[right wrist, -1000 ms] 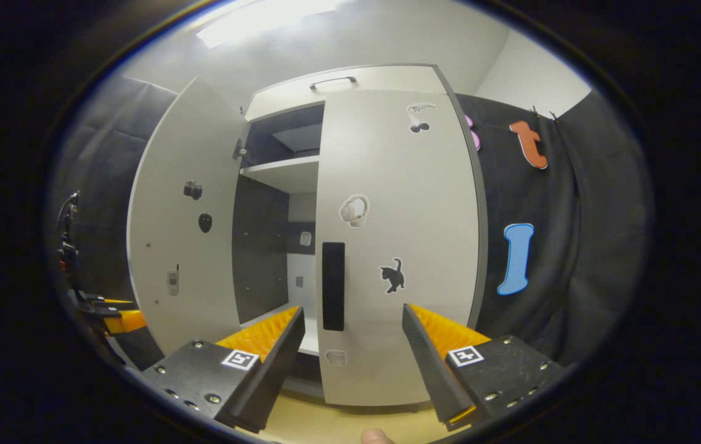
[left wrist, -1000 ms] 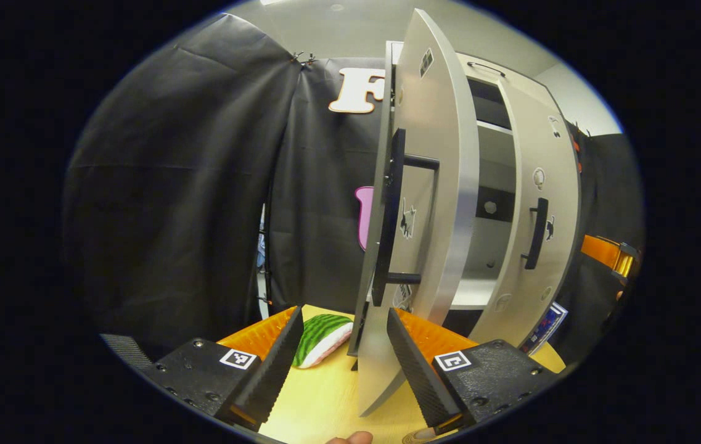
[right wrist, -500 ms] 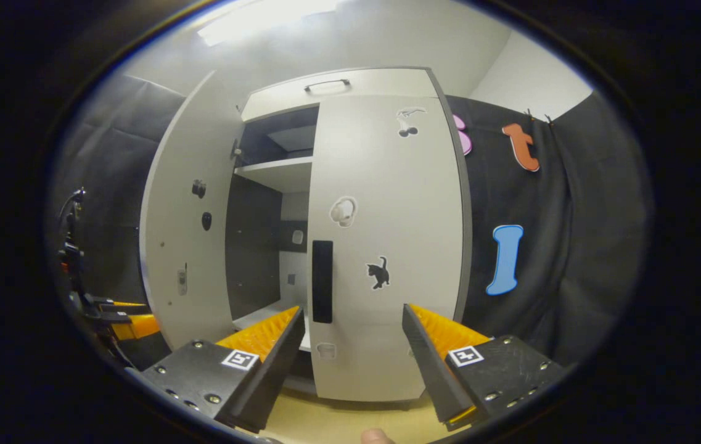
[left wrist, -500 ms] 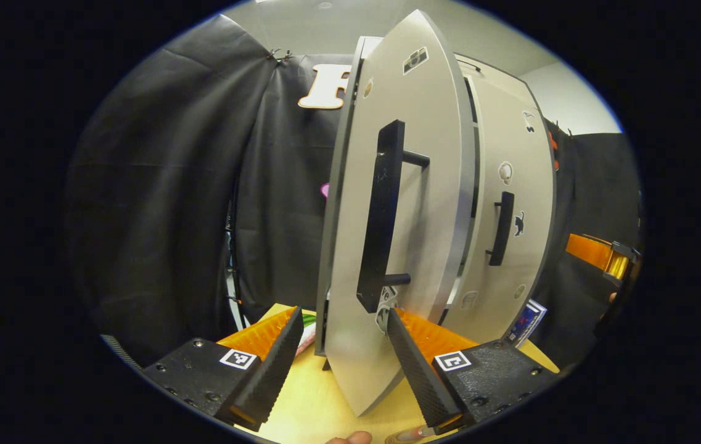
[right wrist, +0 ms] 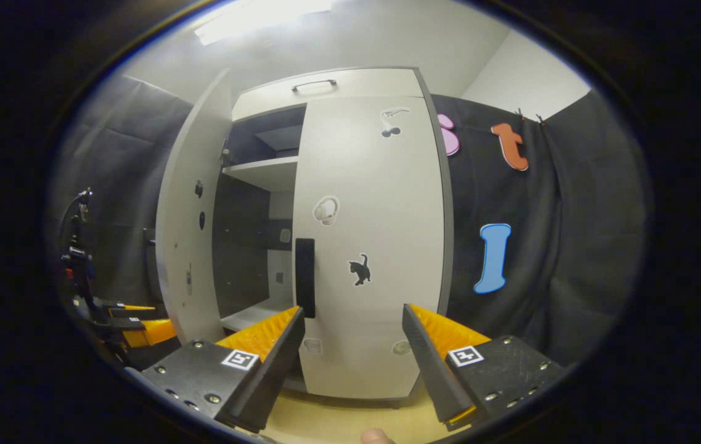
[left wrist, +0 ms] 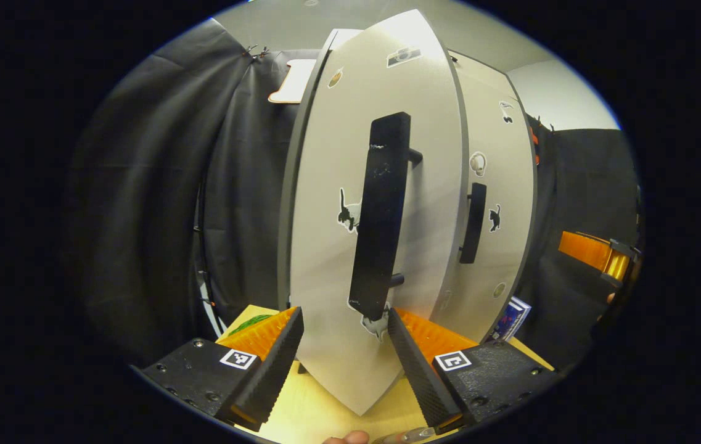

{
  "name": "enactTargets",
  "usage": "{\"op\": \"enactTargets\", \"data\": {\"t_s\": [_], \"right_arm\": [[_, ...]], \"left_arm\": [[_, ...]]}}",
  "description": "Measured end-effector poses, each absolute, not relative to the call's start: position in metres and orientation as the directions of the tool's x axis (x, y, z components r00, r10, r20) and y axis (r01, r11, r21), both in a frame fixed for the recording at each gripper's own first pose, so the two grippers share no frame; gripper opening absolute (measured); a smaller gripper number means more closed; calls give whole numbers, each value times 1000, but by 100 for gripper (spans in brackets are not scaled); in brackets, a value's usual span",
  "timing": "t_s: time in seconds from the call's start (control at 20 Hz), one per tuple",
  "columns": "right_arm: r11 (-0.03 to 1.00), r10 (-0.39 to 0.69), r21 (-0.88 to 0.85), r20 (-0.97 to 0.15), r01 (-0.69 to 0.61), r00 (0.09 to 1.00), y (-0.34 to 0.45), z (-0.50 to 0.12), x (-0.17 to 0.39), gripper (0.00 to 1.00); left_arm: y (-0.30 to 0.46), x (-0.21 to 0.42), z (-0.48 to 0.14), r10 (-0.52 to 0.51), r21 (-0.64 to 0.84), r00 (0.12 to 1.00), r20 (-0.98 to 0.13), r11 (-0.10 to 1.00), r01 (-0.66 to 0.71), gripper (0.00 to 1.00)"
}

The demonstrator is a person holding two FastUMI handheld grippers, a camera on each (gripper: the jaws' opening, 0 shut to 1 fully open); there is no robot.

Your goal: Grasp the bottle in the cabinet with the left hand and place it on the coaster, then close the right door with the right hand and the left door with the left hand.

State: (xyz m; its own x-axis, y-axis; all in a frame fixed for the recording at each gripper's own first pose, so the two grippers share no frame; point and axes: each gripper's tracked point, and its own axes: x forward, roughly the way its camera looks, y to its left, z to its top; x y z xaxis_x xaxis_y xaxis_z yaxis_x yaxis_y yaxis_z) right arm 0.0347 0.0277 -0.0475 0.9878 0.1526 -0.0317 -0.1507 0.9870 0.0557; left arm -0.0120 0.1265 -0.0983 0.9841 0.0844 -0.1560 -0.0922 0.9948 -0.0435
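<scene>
The cabinet's left door stands close in front of my left gripper, which is open with the door's lower edge between its fingers. Its long black handle runs up the middle of the left gripper view. The right door lies flush against the cabinet, its handle just above my open right gripper, which holds nothing. In the right gripper view the left door stands ajar, with a dark gap and a shelf behind it. The left gripper shows low on the left there.
The cabinet stands on a pale wooden table. A blue box leans at the cabinet's right foot, and a green object peeks out left of the door. The right gripper hangs at the far right. Black cloth walls surround the cabinet.
The left door has swung further toward the cabinet, narrowing the gap. In the left gripper view its face now hides the interior. The right gripper has drifted slightly; the right door stays shut.
</scene>
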Motion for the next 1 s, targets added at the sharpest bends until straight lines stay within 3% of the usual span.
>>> {"op": "enactTargets", "data": {"t_s": [1.0], "right_arm": [[997, 73, 37, -58, -71, 996, 1, -54, 28, 96]], "left_arm": [[68, 18, -93, -48, -11, 987, -155, 999, 46, 90]]}}
